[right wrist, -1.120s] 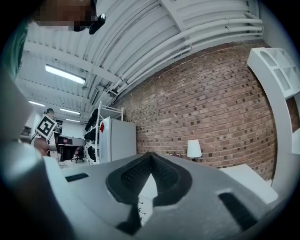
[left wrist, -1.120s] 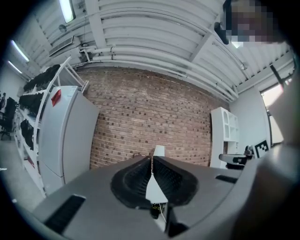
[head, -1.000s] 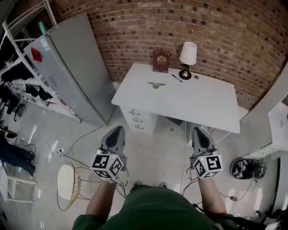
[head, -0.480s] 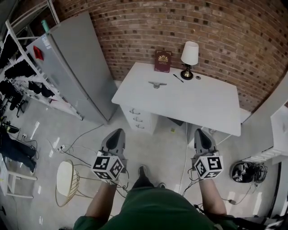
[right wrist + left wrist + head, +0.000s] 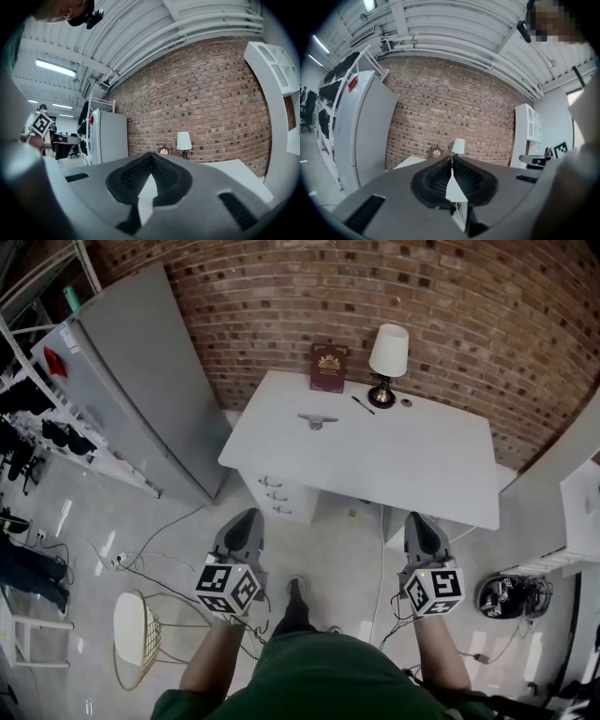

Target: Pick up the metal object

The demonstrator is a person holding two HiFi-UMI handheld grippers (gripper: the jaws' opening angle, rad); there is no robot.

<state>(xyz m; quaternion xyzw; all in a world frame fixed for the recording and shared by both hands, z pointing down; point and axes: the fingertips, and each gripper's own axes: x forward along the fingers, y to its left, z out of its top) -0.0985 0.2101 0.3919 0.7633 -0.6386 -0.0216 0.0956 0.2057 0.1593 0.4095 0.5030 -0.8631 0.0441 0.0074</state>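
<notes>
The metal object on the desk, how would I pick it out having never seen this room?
Find the white desk against the brick wall. On its far left part, in front of the dark red book, lies the metal object. It alone is small, grey and low-lying.

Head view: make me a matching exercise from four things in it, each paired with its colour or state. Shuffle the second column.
Things:
1. metal object
2. book
3. lamp
4. chair

Colour or state:
A. white shade, dark base
B. pale seat, wire frame
C. dark red, standing upright
D. silvery, lying flat

Pairs: 1-D, 2-C, 3-A, 4-B
</notes>
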